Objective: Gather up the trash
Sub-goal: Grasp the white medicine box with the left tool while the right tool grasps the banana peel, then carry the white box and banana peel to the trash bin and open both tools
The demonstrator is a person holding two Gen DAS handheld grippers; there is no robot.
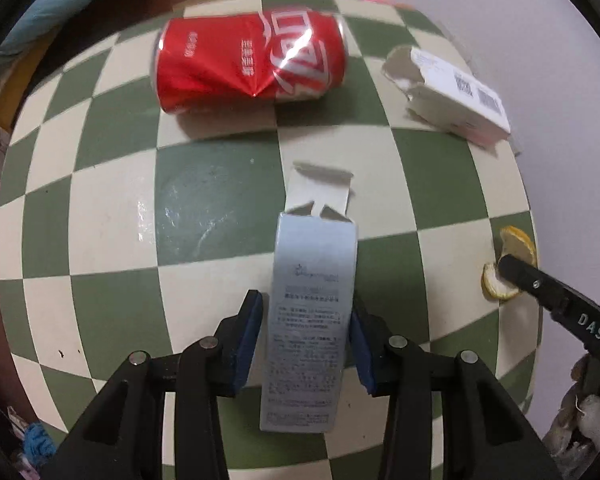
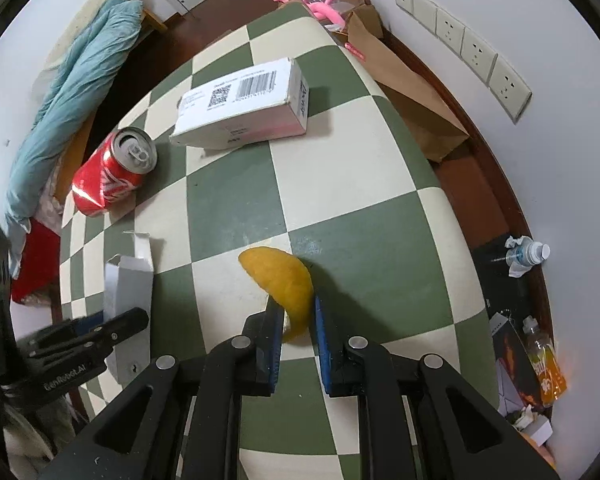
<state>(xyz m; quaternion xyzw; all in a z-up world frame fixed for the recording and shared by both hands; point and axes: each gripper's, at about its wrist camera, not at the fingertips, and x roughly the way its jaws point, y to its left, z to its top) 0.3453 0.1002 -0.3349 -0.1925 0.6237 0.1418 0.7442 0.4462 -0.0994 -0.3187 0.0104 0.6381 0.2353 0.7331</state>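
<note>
Checkered table (image 1: 220, 208), fingers (image 1: 248, 332) gripping carton (image 1: 312, 300) (peel (image 2: 284, 280) too)

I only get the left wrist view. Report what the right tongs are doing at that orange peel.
Observer: The right tongs are shut on the orange peel, with a pad on each side of it.
Operator: Good. My left tongs are clamped on the grey carton. Describe the can's hidden end.
Observer: The red can lies on its side; its silver top, with the pull tab on it, shows here.
Operator: Name anything beside the table.
Observer: A brown paper bag sits beside the table, on the side with the wall sockets.
</note>
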